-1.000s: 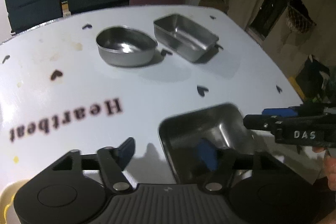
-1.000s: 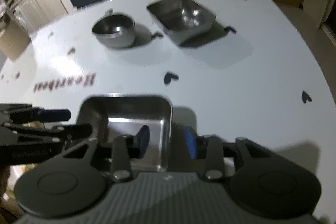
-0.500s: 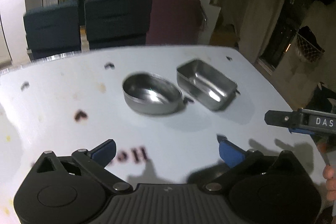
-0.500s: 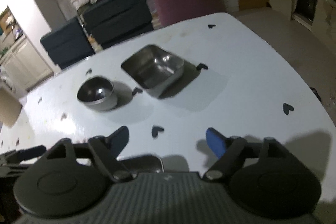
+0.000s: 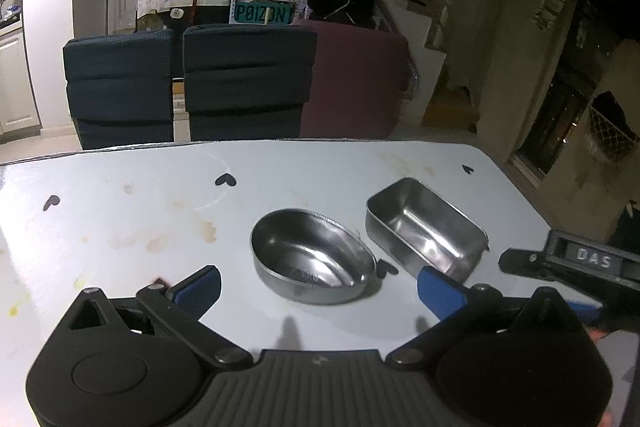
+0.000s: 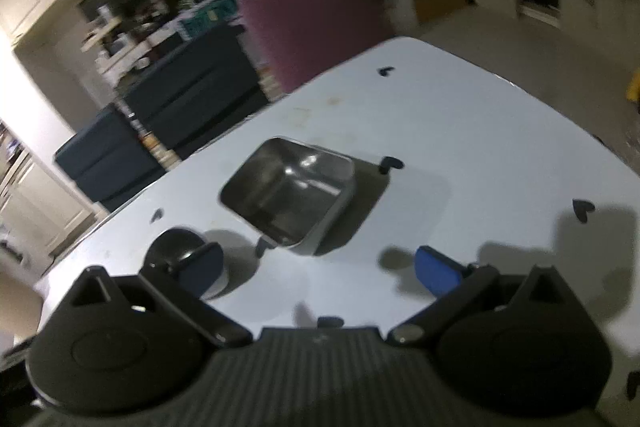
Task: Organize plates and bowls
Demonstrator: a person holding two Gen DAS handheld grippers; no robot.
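The left wrist view is the sharper of the two: the left tool (image 5: 318,287) is spread wide with nothing between its blue pads (image 5: 200,285), and the gap frames a round steel bowl (image 5: 314,261) standing upright on the white counter (image 5: 120,219). Just beside the bowl, to its right and not touching it, sits a rectangular steel pan (image 5: 426,229), also upright and empty. At the right edge of this view a black bar lettered "DAS" (image 5: 592,261) reaches in; it belongs to the other tool, something the right wrist view cannot show of itself. Behind the counter stand two dark blue chairs (image 5: 244,83) and a maroon one (image 5: 356,83), with a teal sign (image 5: 262,13) on the cluttered shelves beyond. The right wrist view is tilted and blurred, but it gives the pan (image 6: 290,195) from the other side, its inside and near wall facing the camera. Here the bowl (image 6: 176,247) is half hidden behind the left blue pad and looks dark. The right tool (image 6: 318,269) has just been opening and its jaws stand wide apart over bare counter (image 6: 460,147), holding nothing. Small black heart marks (image 6: 582,209) dot the surface in both views.
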